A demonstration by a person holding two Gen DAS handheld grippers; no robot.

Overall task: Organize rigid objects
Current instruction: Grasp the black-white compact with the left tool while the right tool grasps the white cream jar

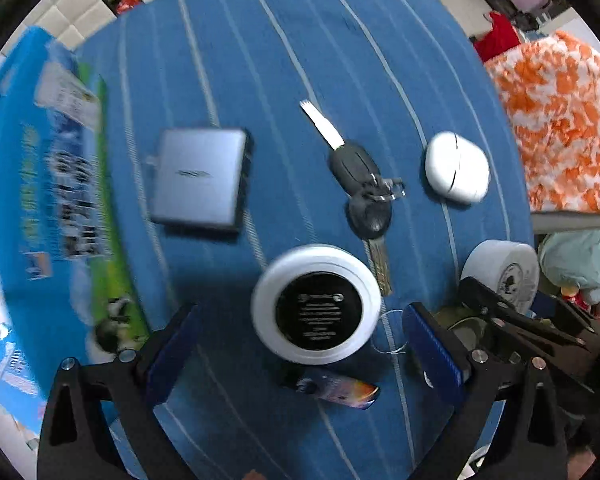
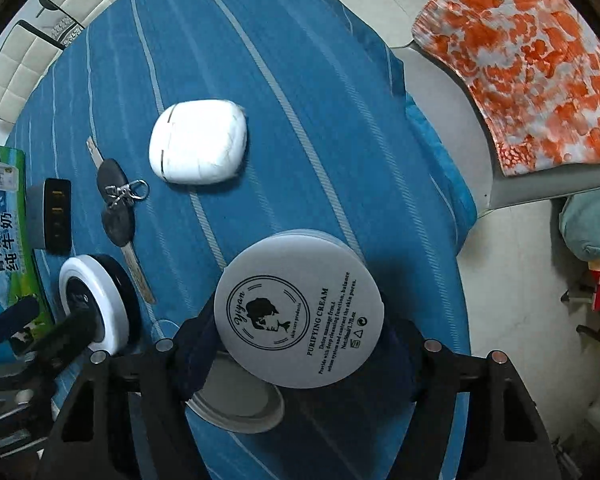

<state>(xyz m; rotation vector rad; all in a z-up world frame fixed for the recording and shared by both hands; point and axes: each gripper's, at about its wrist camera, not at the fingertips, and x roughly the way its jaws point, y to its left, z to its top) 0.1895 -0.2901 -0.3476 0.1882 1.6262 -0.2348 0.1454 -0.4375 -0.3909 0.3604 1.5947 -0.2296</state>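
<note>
My left gripper (image 1: 300, 344) is open above the blue striped cloth (image 1: 284, 60), its blue pads either side of a white-rimmed black round puck (image 1: 316, 304) without touching it. A flat colourful tag (image 1: 336, 390) lies below the puck. My right gripper (image 2: 300, 344) is shut on a white "Purifying Cream" jar (image 2: 299, 314), held above the cloth over a round lid or disc (image 2: 236, 404). The jar also shows at the right in the left wrist view (image 1: 500, 272). A grey charger block (image 1: 200, 176), two keys (image 1: 360, 184) and a white earbud case (image 1: 456, 168) lie further out.
A blue milk carton box (image 1: 48, 184) lies along the cloth's left edge. An orange and white patterned cloth (image 2: 520, 60) covers a chair to the right. The floor (image 2: 512, 300) drops away past the cloth's right edge.
</note>
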